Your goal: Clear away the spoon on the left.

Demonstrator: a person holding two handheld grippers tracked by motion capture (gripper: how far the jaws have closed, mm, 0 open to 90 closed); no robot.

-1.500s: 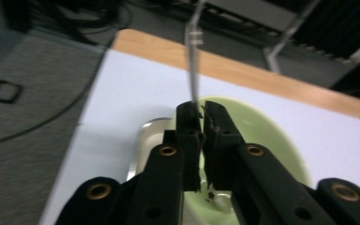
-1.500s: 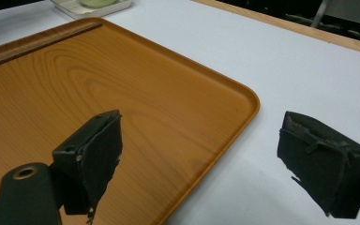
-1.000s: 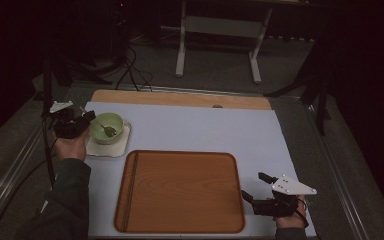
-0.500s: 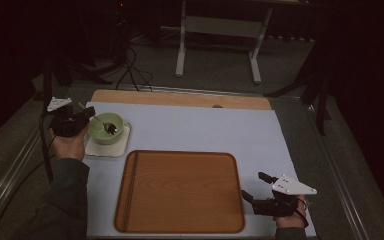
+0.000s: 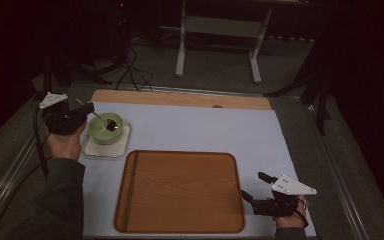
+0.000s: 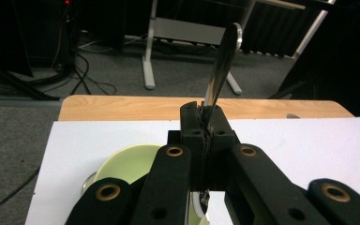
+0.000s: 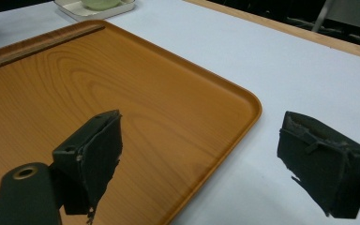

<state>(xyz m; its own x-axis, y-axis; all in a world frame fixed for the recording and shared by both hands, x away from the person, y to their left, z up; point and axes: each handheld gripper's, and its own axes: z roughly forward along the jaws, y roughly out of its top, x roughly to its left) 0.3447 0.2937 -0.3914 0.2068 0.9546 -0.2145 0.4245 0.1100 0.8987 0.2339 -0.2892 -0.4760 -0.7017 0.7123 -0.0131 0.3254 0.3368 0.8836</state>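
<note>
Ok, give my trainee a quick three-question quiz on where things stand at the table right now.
1. True or false: the left gripper is shut on the spoon.
2. The green bowl sits on: A) the wooden tray, B) a small white dish, C) the bare table.
3. How do the right gripper's jaws stand, and is anything between them?

Key: 1 true. 2 B. 3 Wide open, with nothing between them; they hang over the tray's near right corner.

Spoon [image 6: 222, 61] shiny metal; bowl [image 5: 106, 129] glossy green (glazed-looking); tray [image 5: 180, 192] smooth wood-grain.
</note>
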